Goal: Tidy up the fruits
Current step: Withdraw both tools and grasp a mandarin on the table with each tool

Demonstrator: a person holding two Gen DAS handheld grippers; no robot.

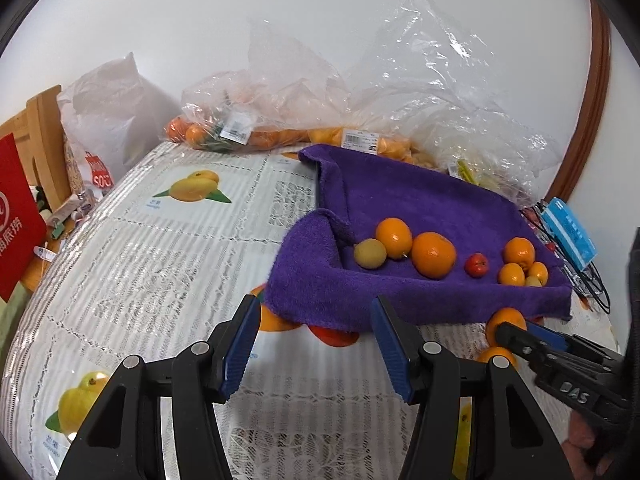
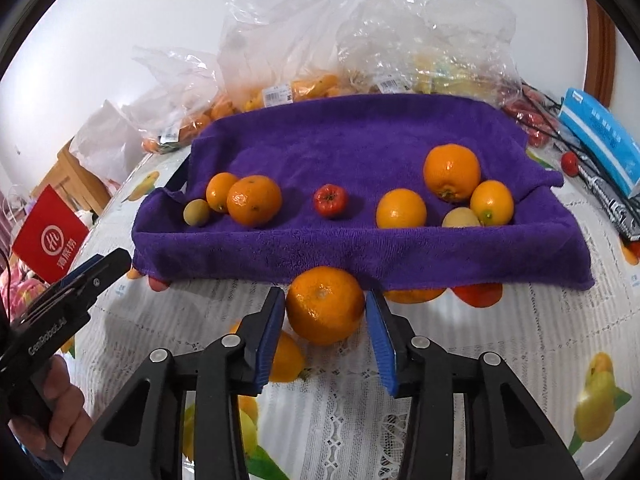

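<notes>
A round orange mandarin [image 2: 325, 305] is seen between the blue-padded fingers of the right gripper [image 2: 325, 320], just in front of the near edge of a purple terry towel [image 2: 360, 248]. The pads flank the fruit closely on both sides; whether it is clamped or merely bracketed cannot be told. The left gripper [image 1: 314, 344] is held with its jaws apart and nothing between them, near the towel's left front corner. Laid on the towel are further oranges, a small red fruit [image 2: 330, 200] and two small yellow-green fruits. The surface is a table covered by a white lace cloth printed with fruit pictures [image 1: 160, 264]. Clear plastic bags of produce [image 1: 360, 92] are piled against a plain white wall [image 1: 200, 8] behind the towel
</notes>
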